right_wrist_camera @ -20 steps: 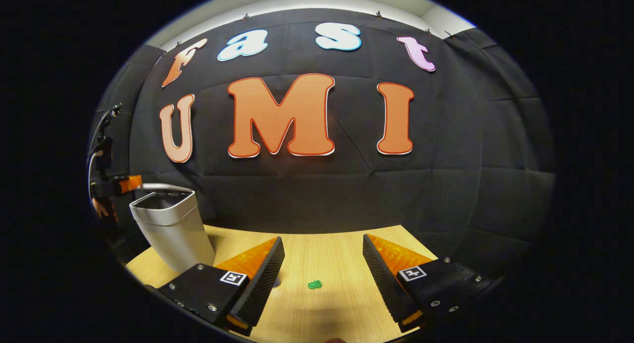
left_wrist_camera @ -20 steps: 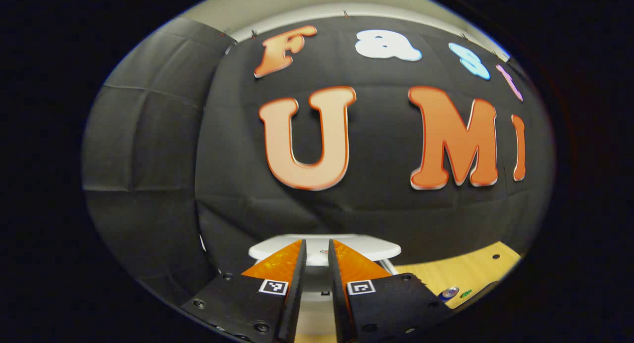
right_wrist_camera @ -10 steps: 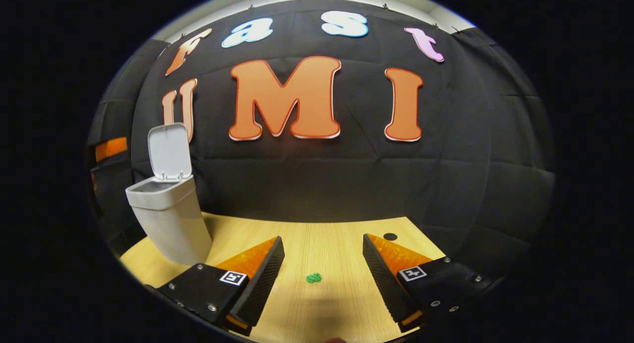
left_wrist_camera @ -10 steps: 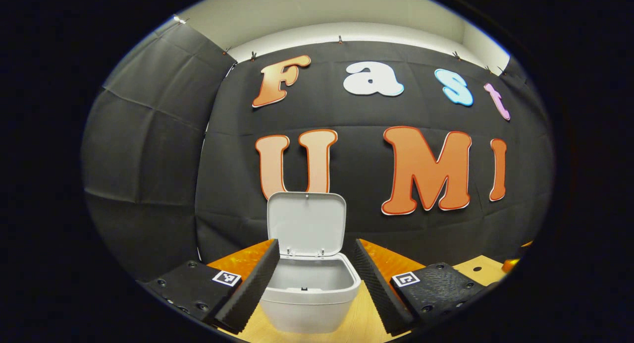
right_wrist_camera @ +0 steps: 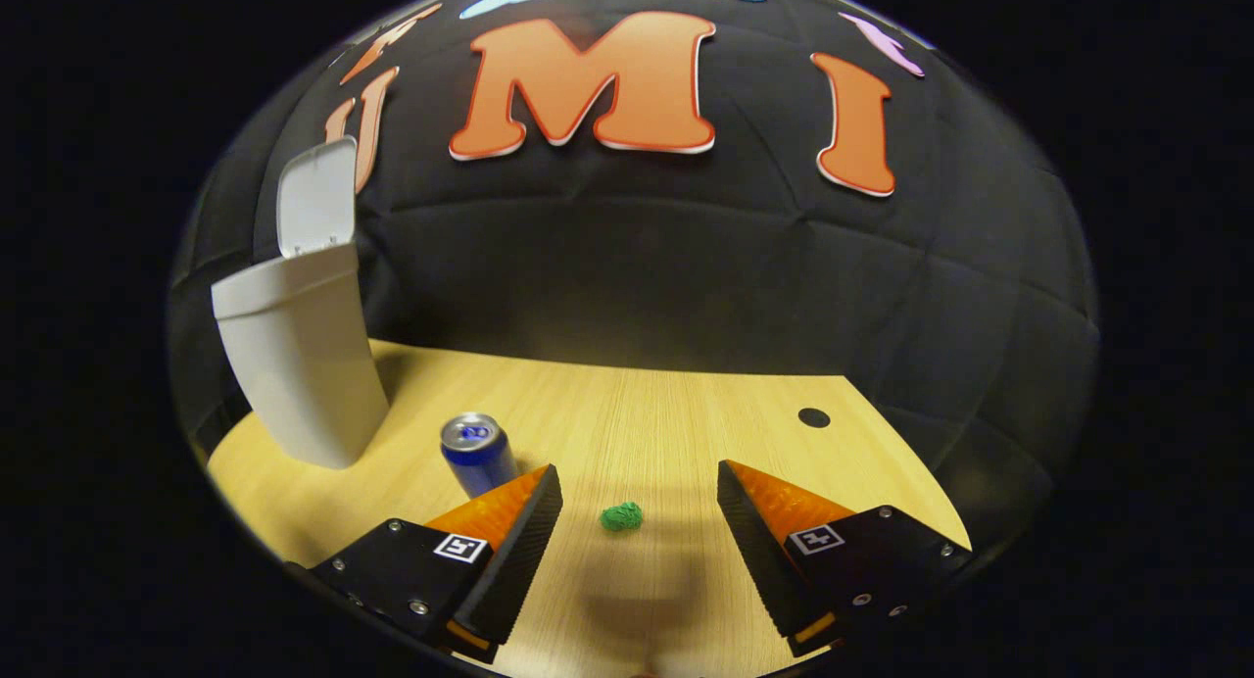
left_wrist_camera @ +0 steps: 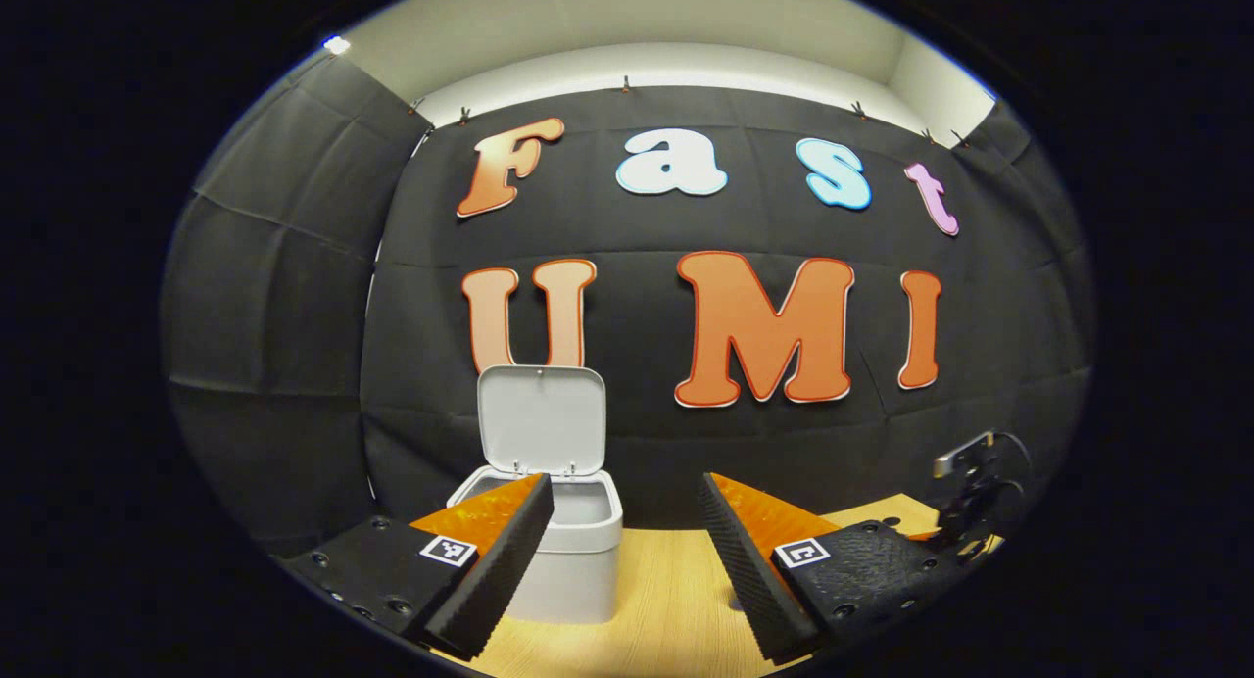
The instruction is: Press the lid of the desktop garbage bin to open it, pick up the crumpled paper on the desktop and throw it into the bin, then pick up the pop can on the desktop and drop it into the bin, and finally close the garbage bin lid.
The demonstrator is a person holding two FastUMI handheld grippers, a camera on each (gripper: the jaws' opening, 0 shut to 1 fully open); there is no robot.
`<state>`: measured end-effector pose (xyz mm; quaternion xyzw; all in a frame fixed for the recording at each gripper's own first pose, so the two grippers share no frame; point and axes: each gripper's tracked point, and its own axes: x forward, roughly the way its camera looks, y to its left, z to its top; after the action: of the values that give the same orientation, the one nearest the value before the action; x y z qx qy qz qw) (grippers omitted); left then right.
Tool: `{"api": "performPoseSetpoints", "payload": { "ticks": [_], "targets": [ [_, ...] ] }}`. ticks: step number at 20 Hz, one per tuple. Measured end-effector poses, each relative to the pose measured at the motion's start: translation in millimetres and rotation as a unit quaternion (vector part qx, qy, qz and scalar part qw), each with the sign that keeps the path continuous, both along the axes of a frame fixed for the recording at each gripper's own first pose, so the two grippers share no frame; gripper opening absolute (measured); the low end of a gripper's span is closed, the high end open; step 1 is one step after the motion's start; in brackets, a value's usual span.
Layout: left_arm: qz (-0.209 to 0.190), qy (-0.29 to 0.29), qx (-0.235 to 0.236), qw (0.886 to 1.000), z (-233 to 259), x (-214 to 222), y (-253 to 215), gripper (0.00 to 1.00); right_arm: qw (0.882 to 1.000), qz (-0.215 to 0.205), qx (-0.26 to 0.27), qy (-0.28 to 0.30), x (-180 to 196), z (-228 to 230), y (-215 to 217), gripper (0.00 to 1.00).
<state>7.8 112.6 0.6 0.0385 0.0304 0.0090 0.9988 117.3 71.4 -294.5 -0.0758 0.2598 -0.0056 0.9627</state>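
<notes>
Green crumpled paper lies dead ahead of our right gripper — between its wide-spread fingers, far nearer than our equally wide, empty left gripper.

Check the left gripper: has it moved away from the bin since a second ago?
Yes. The left gripper has backed away from the bin, which now looks smaller, lid up.
</notes>
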Motion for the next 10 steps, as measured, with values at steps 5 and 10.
{"api": "performPoseSetpoints", "payload": {
  "ticks": [5, 10],
  "targets": [
    [0.013, 0.024, 0.035, 0.999, -1, -27, -13, 0.93, 0.996, 0.0, -0.012, 0.09, 19, -84, -12, 0.96],
    [0.066, 0.066, 0.067, 0.993, -10, -58, -1, 0.97, 0.992, -0.004, -0.018, 0.126, 33, -133, -16, 0.76]
  ]
}}
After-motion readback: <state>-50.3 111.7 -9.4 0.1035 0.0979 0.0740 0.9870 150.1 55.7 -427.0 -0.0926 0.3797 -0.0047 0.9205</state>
